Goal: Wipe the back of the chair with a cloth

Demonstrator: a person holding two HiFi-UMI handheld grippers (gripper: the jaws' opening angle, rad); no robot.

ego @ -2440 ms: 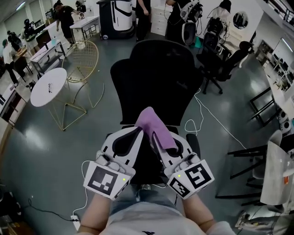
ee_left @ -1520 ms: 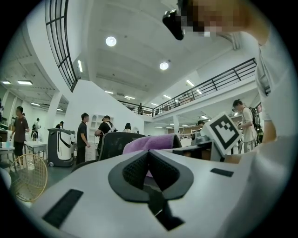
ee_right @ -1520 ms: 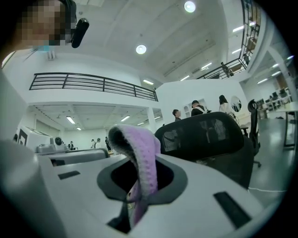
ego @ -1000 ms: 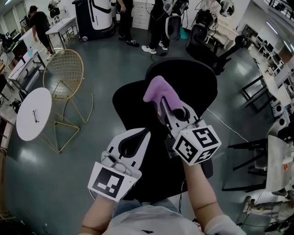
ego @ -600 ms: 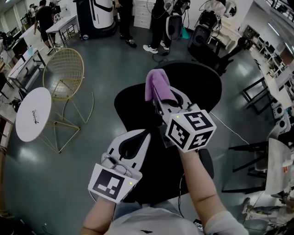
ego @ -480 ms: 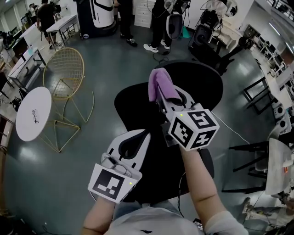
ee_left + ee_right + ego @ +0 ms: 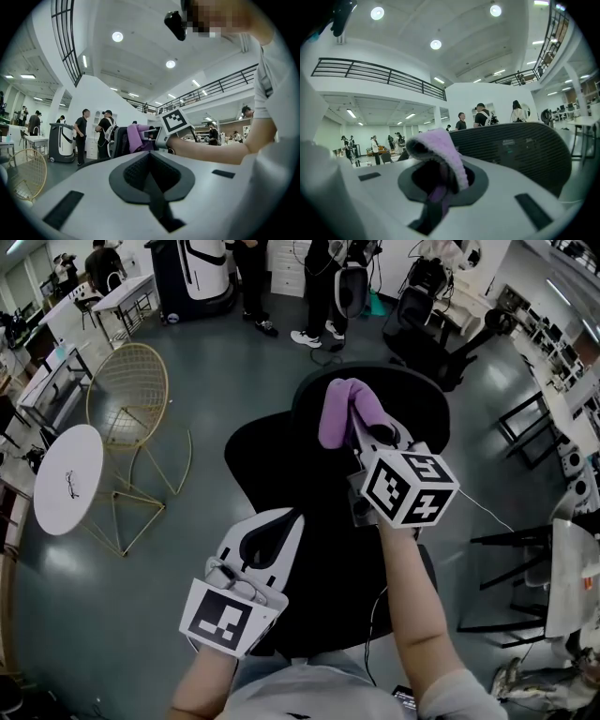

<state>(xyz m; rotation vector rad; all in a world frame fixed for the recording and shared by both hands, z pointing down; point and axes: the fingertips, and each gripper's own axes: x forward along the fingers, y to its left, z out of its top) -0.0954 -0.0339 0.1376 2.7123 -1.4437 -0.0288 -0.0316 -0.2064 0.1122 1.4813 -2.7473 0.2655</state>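
A purple cloth [image 7: 342, 412] is folded over the tips of my right gripper [image 7: 364, 427], which is shut on it. That gripper is held out over the top of the black mesh chair back [image 7: 417, 404]. In the right gripper view the cloth [image 7: 440, 147] bulges up between the jaws, with the chair back [image 7: 520, 150] just ahead and to the right; whether they touch I cannot tell. My left gripper [image 7: 286, 519] hangs lower and nearer to me over the chair, shut with nothing in it. From the left gripper view the cloth [image 7: 137, 137] shows beside the chair back [image 7: 120, 140].
A gold wire chair [image 7: 131, 390] and a round white table [image 7: 67, 479] stand to the left. More black office chairs [image 7: 441, 324] and several people are at the back. Desks [image 7: 572, 587] line the right side. A white cable [image 7: 473, 507] lies on the floor.
My right gripper has lifted the cloth away from me and to the right, up to the top of the chair back. The left gripper has stayed low.
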